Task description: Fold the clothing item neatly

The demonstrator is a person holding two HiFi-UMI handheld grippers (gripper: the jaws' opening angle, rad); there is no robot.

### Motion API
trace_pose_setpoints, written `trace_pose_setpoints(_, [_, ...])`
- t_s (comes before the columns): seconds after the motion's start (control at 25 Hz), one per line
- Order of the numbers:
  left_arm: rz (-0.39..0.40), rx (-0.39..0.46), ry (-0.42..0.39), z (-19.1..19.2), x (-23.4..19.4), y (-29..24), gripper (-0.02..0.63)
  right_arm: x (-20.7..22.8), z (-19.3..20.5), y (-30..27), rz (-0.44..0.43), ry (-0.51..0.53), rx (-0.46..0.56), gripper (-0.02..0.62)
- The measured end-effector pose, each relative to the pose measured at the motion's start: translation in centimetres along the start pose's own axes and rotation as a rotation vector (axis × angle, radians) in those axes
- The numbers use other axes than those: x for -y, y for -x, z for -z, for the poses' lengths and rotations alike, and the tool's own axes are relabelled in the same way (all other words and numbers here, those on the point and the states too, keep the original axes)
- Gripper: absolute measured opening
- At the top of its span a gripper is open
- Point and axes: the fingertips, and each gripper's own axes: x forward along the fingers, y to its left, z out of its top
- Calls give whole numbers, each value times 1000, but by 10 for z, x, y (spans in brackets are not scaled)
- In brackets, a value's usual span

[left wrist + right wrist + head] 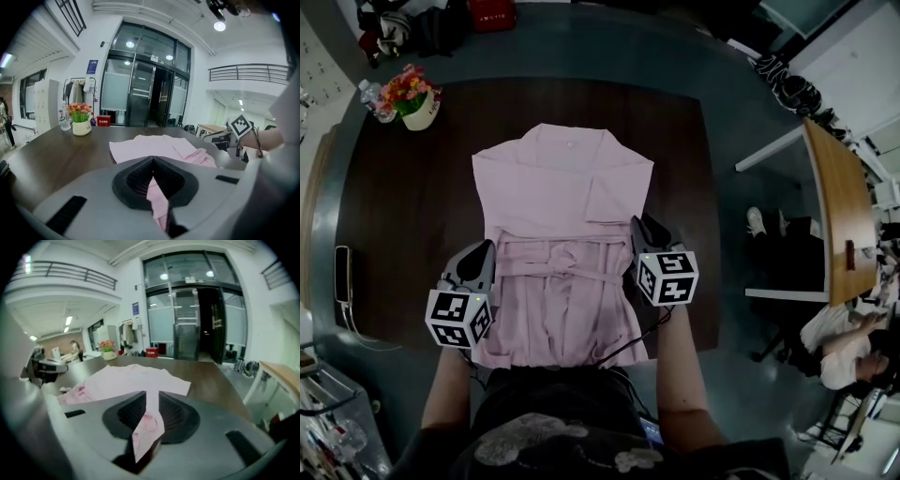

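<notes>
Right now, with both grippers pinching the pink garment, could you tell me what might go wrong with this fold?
1. The left gripper and right gripper each pinch only a narrow strip of the pink garment; it could slip out mid-fold.
2. The waist band between them lies bunched, so creases may get folded in.
3. The hem reaches the table's near edge and might slide off.

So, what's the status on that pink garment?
Left gripper shut on pink garment, right gripper too. Garment on table, partly folded. Flower pot well clear.
</notes>
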Motion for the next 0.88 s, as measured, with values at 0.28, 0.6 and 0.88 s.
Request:
trace_pose_setpoints(0.28, [-22, -2, 22, 2, 16, -8, 9, -69, 32, -68, -217, 402, -255, 146])
trace_pose_setpoints(0.6, [-74, 4, 51, 9, 15, 7, 9, -30, 20, -79, -21, 352, -224, 71])
trace_pose_setpoints(0.88, [-126, -3, 58, 19, 10, 23, 9, 54, 21, -71, 206, 172, -166, 74])
